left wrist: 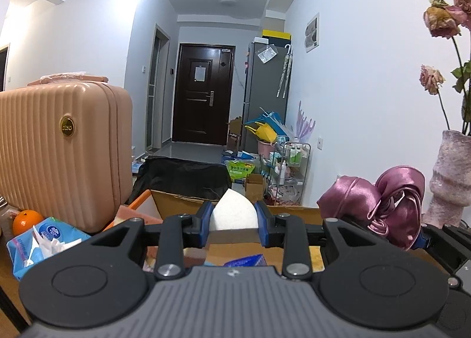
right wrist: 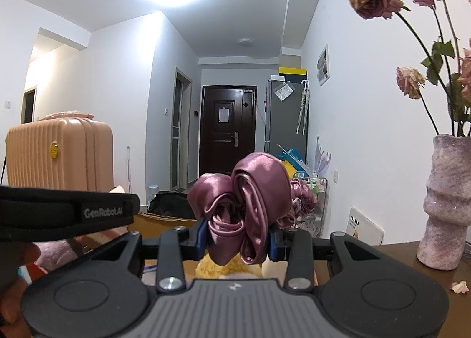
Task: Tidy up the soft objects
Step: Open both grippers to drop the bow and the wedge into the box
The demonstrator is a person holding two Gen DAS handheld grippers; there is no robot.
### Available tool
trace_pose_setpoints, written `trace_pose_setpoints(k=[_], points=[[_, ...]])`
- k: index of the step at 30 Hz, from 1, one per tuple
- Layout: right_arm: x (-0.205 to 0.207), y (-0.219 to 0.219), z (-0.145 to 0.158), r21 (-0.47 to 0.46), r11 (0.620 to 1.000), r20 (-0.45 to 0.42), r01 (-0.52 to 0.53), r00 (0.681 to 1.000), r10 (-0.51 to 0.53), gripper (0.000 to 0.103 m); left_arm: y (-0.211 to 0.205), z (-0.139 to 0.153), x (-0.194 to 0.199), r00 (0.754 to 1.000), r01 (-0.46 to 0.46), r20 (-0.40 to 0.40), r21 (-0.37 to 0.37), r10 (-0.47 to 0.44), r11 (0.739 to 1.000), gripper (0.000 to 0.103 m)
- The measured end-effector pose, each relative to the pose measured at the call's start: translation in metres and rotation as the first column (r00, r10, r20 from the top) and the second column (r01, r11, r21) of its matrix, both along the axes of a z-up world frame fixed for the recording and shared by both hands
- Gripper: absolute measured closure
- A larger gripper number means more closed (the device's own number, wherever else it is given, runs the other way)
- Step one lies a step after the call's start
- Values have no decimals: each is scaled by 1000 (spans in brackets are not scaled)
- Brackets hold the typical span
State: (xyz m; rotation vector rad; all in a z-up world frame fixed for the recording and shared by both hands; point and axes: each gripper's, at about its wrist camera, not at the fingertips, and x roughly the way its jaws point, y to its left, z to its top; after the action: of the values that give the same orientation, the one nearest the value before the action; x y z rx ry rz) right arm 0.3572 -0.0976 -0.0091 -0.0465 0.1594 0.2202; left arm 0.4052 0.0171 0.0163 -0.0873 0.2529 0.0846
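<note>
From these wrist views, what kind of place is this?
Most likely a lived-in apartment, by the entry hall: a dark front door at the corridor's end, a grey fridge beside a cluttered wire rack, and a pink suitcase plus a vase of dried roses on the table.

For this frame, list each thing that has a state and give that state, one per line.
left tool: shut on white sponge
white sponge: pinched, held up
right tool: shut on purple satin scrunchie
purple satin scrunchie: bunched, clamped, held up
pink suitcase: closed, upright
tissue pack: open, tissue sticking out
front door: closed
vase: upright, holding wilted roses
cardboard box: open
</note>
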Motion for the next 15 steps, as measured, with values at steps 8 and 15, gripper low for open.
trace_pose_setpoints(k=[8,15], points=[[17,9,-2,-15,1000,-3,-17,1000,17,66,3,-3,15,1000,-8,4,7,8,1000,71],[27,7,-3,-15,999,-50,-31,998,30,56,5,-4,17,1000,-8,-22,-14,8,1000,62]])
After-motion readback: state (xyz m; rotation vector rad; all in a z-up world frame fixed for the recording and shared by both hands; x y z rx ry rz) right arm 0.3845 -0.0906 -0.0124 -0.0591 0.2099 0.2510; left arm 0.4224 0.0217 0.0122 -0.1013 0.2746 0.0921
